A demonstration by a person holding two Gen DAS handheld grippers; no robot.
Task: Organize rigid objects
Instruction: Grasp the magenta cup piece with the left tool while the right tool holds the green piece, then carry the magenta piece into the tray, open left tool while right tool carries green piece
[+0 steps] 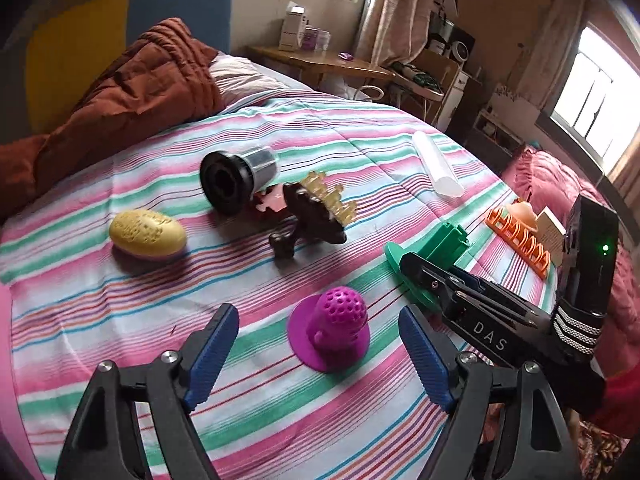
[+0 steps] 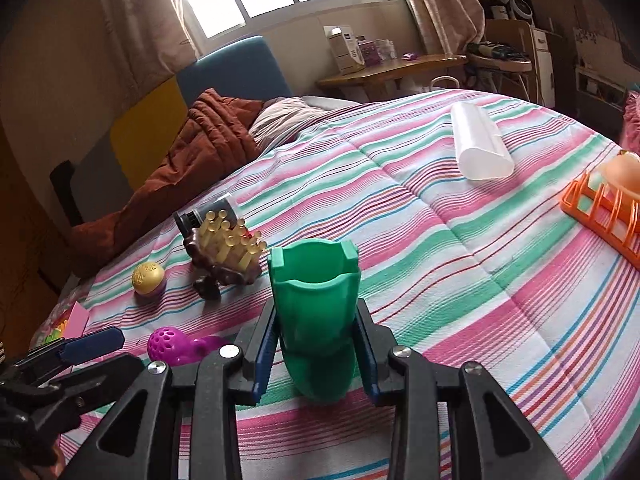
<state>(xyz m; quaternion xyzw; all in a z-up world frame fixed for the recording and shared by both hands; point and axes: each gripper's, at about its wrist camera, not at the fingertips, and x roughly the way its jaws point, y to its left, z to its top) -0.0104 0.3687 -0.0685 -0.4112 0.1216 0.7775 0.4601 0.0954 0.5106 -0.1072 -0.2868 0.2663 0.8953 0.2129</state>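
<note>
Two tongs work over the striped bed (image 1: 120,312). Right tongs (image 2: 316,340) are clenched on the green cup (image 2: 316,292), pads pressing both its sides, base low near the cover. Left tongs (image 1: 320,344) are released, jaws wide, with the purple strainer (image 1: 332,328) standing free on the bed between and just beyond the tips, touching neither pad. Yellow egg (image 1: 147,234), brown brush (image 1: 316,212) and black filter (image 1: 236,178) lie further off; an orange rack (image 1: 520,240) sits near the bed's edge. The step looks like sorting, with the strainer set down; next the cup needs placing beside a chosen neighbour before the pads let go.
</note>
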